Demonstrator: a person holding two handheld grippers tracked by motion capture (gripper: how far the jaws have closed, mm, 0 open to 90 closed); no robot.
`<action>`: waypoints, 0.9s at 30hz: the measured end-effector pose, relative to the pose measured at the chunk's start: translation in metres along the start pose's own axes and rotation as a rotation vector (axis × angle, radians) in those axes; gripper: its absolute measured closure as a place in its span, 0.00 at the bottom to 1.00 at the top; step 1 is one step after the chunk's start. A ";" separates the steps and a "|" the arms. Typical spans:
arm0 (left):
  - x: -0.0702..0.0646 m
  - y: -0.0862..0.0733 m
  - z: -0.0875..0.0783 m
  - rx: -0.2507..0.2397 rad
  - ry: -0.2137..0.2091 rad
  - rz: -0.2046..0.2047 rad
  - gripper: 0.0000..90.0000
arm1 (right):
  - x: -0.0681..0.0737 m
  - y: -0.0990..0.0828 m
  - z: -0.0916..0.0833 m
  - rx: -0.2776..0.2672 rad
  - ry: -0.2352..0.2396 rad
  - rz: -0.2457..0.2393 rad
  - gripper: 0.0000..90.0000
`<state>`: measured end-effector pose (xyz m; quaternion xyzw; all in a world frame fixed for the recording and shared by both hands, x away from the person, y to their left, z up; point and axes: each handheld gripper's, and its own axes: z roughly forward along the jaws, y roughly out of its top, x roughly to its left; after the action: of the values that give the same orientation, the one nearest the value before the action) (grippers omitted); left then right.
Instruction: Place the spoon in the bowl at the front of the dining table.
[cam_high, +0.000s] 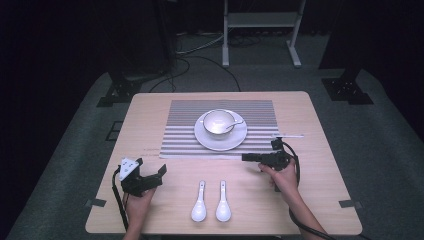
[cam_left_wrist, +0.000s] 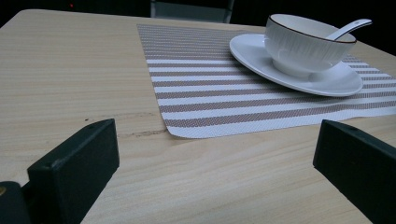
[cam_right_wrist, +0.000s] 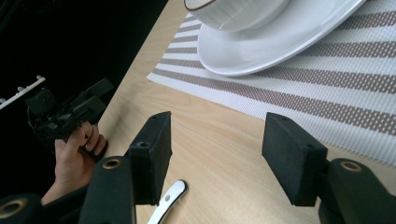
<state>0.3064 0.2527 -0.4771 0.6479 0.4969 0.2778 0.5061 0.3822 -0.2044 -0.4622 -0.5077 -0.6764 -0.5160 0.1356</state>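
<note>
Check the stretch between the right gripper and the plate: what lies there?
Bare wood, then the striped placemat's edge, separates the open right gripper from the plate, as the right gripper view shows.

Glossy white ceramic bowl (cam_left_wrist: 308, 46) and saucer (cam_left_wrist: 261, 56); matt woven striped placemat (cam_left_wrist: 196, 84); smooth pale wood-grain bench (cam_left_wrist: 70, 84).

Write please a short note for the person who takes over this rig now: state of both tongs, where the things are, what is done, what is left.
Left tongs: open, empty, low over the table, near the placemat corner.
Right tongs: open, empty, jaws toward the plate.
Things: bowl on the plate on the placemat; one spoon rests in the bowl.
Two white spoons lie side by side at the near edge, untouched.
Done: bowl set with one spoon.
Left, probably: pick up the two loose spoons.
</note>
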 end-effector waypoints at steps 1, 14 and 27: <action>0.000 0.000 0.000 0.000 0.000 0.001 0.00 | 0.000 -0.001 0.000 0.002 0.000 0.001 0.46; 0.000 0.000 0.000 0.001 0.000 0.001 0.00 | 0.000 -0.018 -0.005 0.020 0.000 -0.006 0.43; 0.000 0.000 0.000 0.001 0.001 0.003 0.00 | 0.007 -0.032 -0.012 0.033 0.015 -0.025 0.42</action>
<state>0.3064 0.2524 -0.4771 0.6488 0.4962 0.2787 0.5051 0.3483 -0.2091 -0.4702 -0.4930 -0.6902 -0.5102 0.1422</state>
